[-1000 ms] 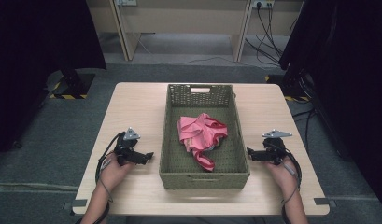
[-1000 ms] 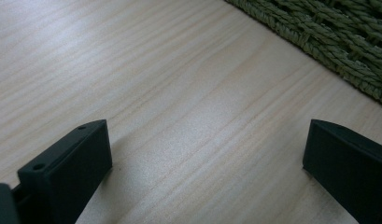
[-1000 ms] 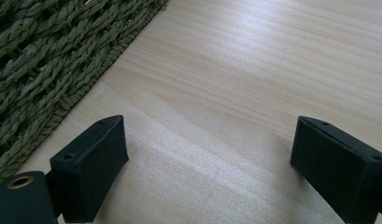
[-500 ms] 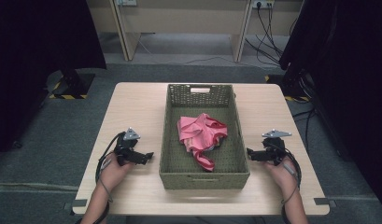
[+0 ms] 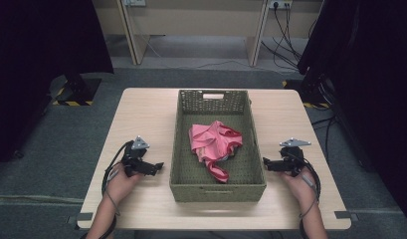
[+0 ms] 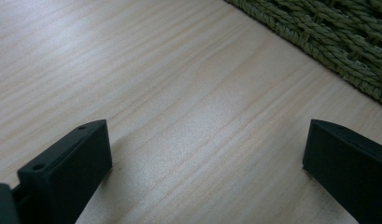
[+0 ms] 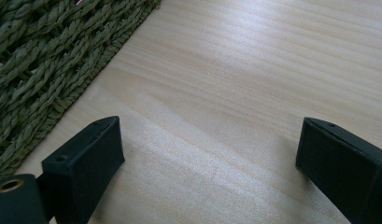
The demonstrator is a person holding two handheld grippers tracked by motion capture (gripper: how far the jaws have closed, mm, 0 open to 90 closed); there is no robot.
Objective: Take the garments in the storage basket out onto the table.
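Observation:
A green woven basket [image 5: 216,188] stands in the middle of the light wooden table [image 5: 146,114]. Inside it lies a crumpled pink cloth [image 5: 213,144]. My left gripper [image 5: 158,166] rests on the table just left of the basket, pointing at its wall, open and empty. In the left gripper view its jaws stand wide apart over bare wood, with the basket [image 6: 338,42] at the upper right. My right gripper [image 5: 265,163] sits on the table right of the basket, also open and empty. The right gripper view has the basket [image 7: 44,60] at its left.
Wooden desk legs and cables [image 5: 290,30] stand on the grey floor beyond the table. Dark curtains [image 5: 370,74] hang at both sides. A stand with black-and-yellow tape [image 5: 74,94] sits left of the table's far corner.

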